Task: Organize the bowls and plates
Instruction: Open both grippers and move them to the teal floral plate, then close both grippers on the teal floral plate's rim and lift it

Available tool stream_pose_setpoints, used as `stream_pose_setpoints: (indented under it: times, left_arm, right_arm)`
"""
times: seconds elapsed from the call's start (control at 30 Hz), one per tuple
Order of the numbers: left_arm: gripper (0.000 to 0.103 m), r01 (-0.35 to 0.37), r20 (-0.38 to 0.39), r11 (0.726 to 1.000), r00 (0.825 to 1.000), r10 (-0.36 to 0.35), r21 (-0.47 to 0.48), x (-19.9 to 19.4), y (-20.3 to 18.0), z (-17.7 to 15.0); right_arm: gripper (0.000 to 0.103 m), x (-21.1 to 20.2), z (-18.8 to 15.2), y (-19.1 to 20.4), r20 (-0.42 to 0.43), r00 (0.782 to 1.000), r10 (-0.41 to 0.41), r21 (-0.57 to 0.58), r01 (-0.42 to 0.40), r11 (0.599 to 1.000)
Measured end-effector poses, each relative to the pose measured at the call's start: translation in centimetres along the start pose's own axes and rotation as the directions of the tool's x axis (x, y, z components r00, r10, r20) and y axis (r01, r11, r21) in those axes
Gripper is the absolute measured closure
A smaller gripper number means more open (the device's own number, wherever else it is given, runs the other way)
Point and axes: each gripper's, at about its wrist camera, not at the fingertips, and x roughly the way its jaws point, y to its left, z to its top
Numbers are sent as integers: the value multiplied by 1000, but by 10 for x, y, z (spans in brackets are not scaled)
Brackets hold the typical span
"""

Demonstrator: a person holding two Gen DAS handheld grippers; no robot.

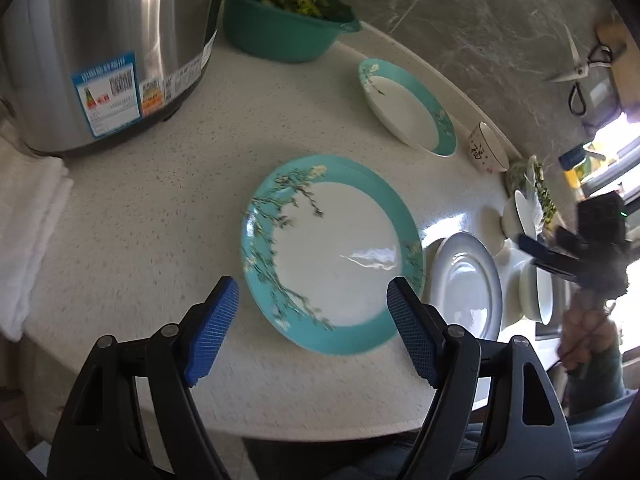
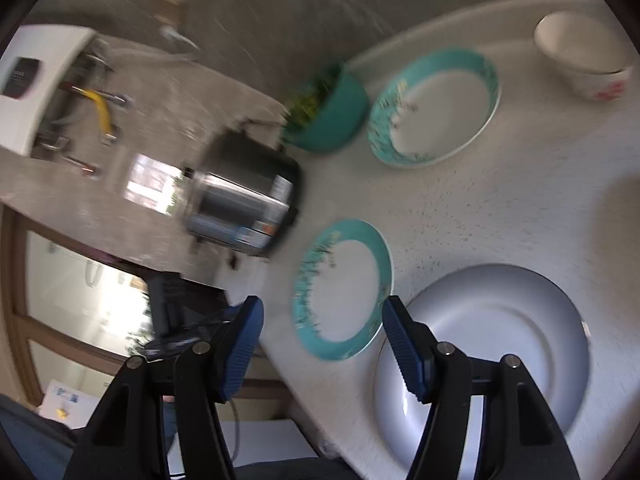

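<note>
A teal-rimmed flat plate (image 1: 332, 252) lies on the pale counter, just beyond my open, empty left gripper (image 1: 312, 304). It also shows in the right wrist view (image 2: 340, 292). A teal-rimmed deep plate (image 1: 408, 106) (image 2: 436, 108) sits further back. A plain white plate (image 1: 466, 284) (image 2: 492, 340) lies to the right. A small patterned bowl (image 1: 486, 148) (image 2: 584, 56) stands near the wall. My right gripper (image 2: 320, 344) is open and empty, over the counter edge beside the white plate; it shows at the right of the left wrist view (image 1: 536, 250).
A steel rice cooker (image 1: 108, 48) (image 2: 244, 196) stands at the left. A teal basin of greens (image 1: 280, 12) (image 2: 324, 116) is behind it. White bowls (image 1: 536, 292) and greens sit at the far right. A folded white cloth (image 1: 28, 240) lies at the left edge.
</note>
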Motion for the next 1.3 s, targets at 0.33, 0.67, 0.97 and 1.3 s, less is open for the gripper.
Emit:
stream_pose_setpoints:
  times: [0.33, 0.67, 0.97, 1.3]
  left_arm:
    - [28, 111, -151, 994, 983, -106, 22, 44, 43, 21]
    - [28, 150, -232, 989, 962, -141, 19, 71, 61, 42]
    - [67, 193, -269, 981, 946, -179, 24, 82, 61, 52]
    - [74, 307, -289, 945, 900, -326, -110, 92, 95, 66]
  right_arm:
    - [49, 84, 8, -18, -153, 984, -95, 53, 104, 993]
    - [49, 101, 5, -32, -225, 965, -131, 90, 154, 984]
    - [56, 108, 2, -36, -251, 961, -116, 109, 147, 983]
    - [58, 120, 7, -38, -298, 950, -96, 136, 142, 981]
